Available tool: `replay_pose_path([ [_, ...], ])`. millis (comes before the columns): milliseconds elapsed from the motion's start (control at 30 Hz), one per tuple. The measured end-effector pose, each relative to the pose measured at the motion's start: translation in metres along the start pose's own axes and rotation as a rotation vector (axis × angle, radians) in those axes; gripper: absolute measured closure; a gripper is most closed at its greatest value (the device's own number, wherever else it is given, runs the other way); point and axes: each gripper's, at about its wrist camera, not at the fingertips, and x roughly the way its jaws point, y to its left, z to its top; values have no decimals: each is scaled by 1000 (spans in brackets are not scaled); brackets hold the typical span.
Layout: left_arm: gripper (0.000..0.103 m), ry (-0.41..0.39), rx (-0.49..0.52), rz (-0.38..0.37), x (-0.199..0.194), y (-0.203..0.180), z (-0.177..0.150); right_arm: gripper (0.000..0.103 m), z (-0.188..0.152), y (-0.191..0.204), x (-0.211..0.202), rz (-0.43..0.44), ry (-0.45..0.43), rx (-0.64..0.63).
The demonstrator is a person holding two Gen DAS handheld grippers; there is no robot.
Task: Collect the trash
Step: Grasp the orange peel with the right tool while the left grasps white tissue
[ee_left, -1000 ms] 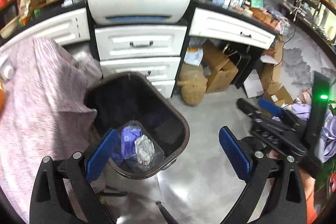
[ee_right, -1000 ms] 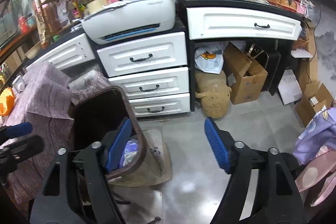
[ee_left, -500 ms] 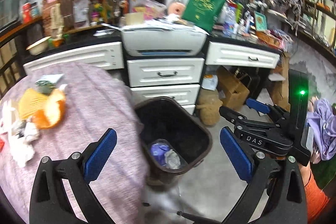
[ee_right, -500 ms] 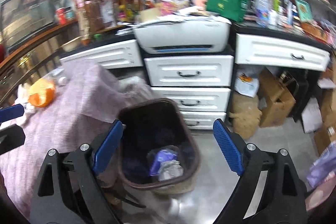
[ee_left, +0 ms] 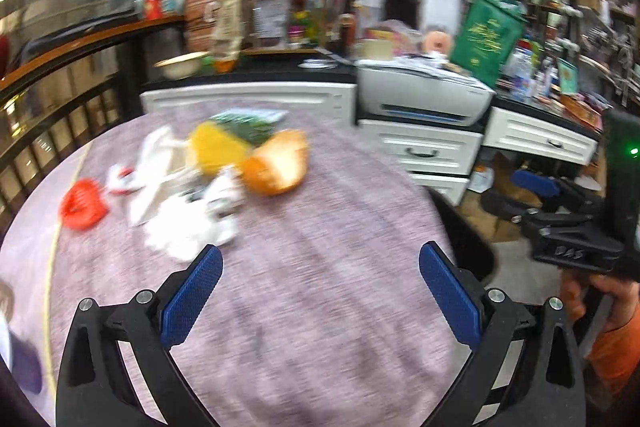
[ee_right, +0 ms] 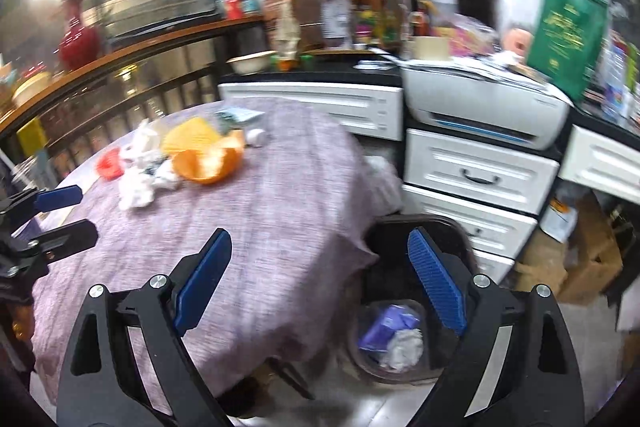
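Both claws gape wide and empty above a round table (ee_left: 320, 307) draped in a mauve cloth. The left claw (ee_left: 320, 287) points toward a heap of trash (ee_left: 208, 187) at the far side: white crumpled paper, an orange peel (ee_left: 276, 163), a yellow wrapper and a red scrap, all smeared by motion blur. The right claw (ee_right: 320, 279) hangs over the table's edge, its right finger crossing a dark bin (ee_right: 400, 307) on the floor just beside the table. Inside lie a purple packet (ee_right: 386, 323) and a crumpled wad (ee_right: 404, 347); the bin's near rim is hidden.
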Motion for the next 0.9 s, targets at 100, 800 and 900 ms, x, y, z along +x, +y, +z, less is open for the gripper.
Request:
replay_pose_path([
  [100, 6, 19, -36, 62, -4, 28, -9, 14, 7, 23, 10, 48, 11, -32],
  [800, 6, 128, -144, 98, 25, 124, -21, 19, 59, 133, 125, 193, 173, -272],
  [900, 6, 143, -157, 78, 30, 126, -21, 26, 65, 144, 145, 193, 204, -318],
])
